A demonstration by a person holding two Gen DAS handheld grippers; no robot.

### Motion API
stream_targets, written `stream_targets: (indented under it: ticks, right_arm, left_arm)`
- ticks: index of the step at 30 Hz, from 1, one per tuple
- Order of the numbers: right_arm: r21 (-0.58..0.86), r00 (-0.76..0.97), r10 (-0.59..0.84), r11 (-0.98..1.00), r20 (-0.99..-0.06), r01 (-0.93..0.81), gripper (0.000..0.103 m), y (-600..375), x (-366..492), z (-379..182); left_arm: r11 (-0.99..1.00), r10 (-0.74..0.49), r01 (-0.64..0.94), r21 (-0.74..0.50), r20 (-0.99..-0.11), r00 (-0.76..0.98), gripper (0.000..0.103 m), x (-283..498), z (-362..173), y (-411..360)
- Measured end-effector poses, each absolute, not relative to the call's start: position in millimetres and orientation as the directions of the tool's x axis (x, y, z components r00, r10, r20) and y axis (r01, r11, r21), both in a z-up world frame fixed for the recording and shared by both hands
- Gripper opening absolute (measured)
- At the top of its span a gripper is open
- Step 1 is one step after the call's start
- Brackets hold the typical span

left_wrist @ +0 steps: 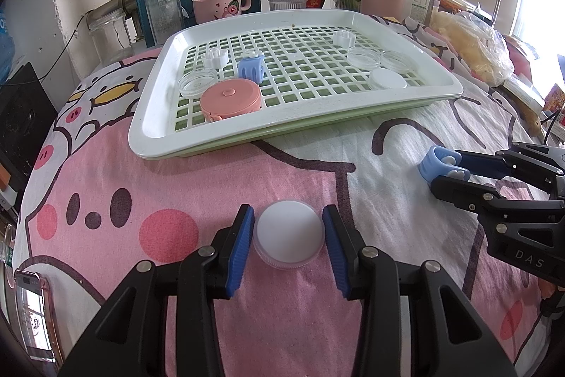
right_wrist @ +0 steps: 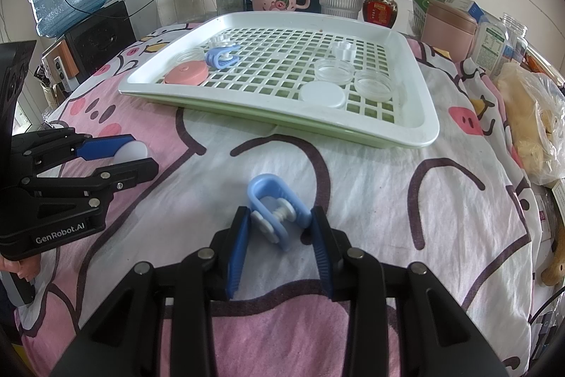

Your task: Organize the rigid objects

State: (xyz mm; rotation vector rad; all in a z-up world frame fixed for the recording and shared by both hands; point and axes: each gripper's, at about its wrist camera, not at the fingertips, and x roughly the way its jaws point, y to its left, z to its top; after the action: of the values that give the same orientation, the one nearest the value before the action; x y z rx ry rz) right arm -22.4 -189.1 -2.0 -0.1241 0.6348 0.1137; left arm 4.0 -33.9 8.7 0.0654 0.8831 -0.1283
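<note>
Two hand-held grippers over a pink-and-white cartoon-print cloth (left_wrist: 123, 186), each closed on one small item. The left gripper (left_wrist: 288, 237), at lower centre of its own view, has its blue ribbed pads (left_wrist: 243, 246) pressed to opposite sides of a round, white-lidded, translucent plastic jar (left_wrist: 289, 237) resting on the cloth. The right gripper (right_wrist: 279, 232), at lower centre of its view, clamps a light-blue U-shaped plastic clip with a white screw-like insert (right_wrist: 273, 212), also low on the cloth. Both items are judged light, stiff and smooth; the jar's curved wall could slip, so a hold across its widest part suits it, while the clip is best held on its flat outer flanks, clear of the insert. The white slotted plastic tray on a green under-tray (left_wrist: 152, 129), in the upper half of each view, already carries a pink round tape-measure case (left_wrist: 231, 98), a second blue clip (left_wrist: 250, 68), clear dishes and a white lid. Hidden or unclear: the jar's contents, the clip's underside, and whether either item is lifted off the cloth.
</note>
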Motion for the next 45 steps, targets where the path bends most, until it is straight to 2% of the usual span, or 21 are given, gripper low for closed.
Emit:
stream_targets:
  ticks: [13, 17, 21, 24, 28, 31, 35, 38, 45]
  right_arm:
    - [-0.05, 0.798, 0.095, 0.987, -0.595, -0.155, 0.033, -192.8, -22.8, -0.9]
    - [0.021, 0.792, 0.161, 0.983, -0.589, -0.184, 0.033, -202.4, -29.5, 7.4]
    - [0.05, 0.832, 0.201, 0.977, -0.518, -0.205, 0.033, -221.1, -42.3, 49.0]
    - [0.006, 0.871, 0.165, 0.983, -0.463, -0.183, 0.033, -233.3, -40.5, 85.0]
    - [0.006, 0.883, 0.148, 0.987, -0.445, -0.163, 0.033, -249.2, -9.3, 123.0]
    - [-0.008, 0.876, 0.123, 0.99, -0.466, -0.143, 0.033, -254.3, 28.4, 133.7]
    - [-0.07, 0.83, 0.038, 0.993, -0.556, -0.093, 0.033, -247.6, 84.9, 119.4]
    - [-0.12, 0.795, -0.028, 0.991, -0.606, -0.056, 0.033, -246.6, 113.7, 101.1]
    - [-0.123, 0.745, -0.034, 0.99, -0.666, -0.065, 0.034, -245.9, 152.2, 77.7]
  left_arm:
    - [0.99, -0.084, 0.14, 0.006, -0.773, 0.629, 0.039, 3.7, 9.2, -35.2]
    - [0.986, -0.118, 0.165, -0.017, -0.77, 0.627, 0.039, -1.2, 17.9, -34.4]
    - [0.984, -0.14, 0.178, -0.024, -0.722, 0.677, 0.039, 0.8, 56.2, -27.7]
    - [0.982, -0.157, 0.185, -0.035, -0.697, 0.699, 0.039, 22.9, 89.0, -18.2]
    - [0.985, -0.147, 0.171, -0.034, -0.681, 0.717, 0.039, 75.7, 120.3, -8.0]
    - [0.988, -0.146, 0.144, -0.064, -0.712, 0.687, 0.039, 124.7, 117.1, -4.0]
    - [0.993, -0.114, 0.097, -0.068, -0.769, 0.629, 0.039, 176.3, 82.7, -11.0]
    - [0.995, -0.103, 0.074, -0.073, -0.794, 0.599, 0.039, 197.9, 58.1, -14.7]
    - [0.998, -0.058, 0.043, -0.041, -0.82, 0.569, 0.04, 218.2, 27.8, -19.6]
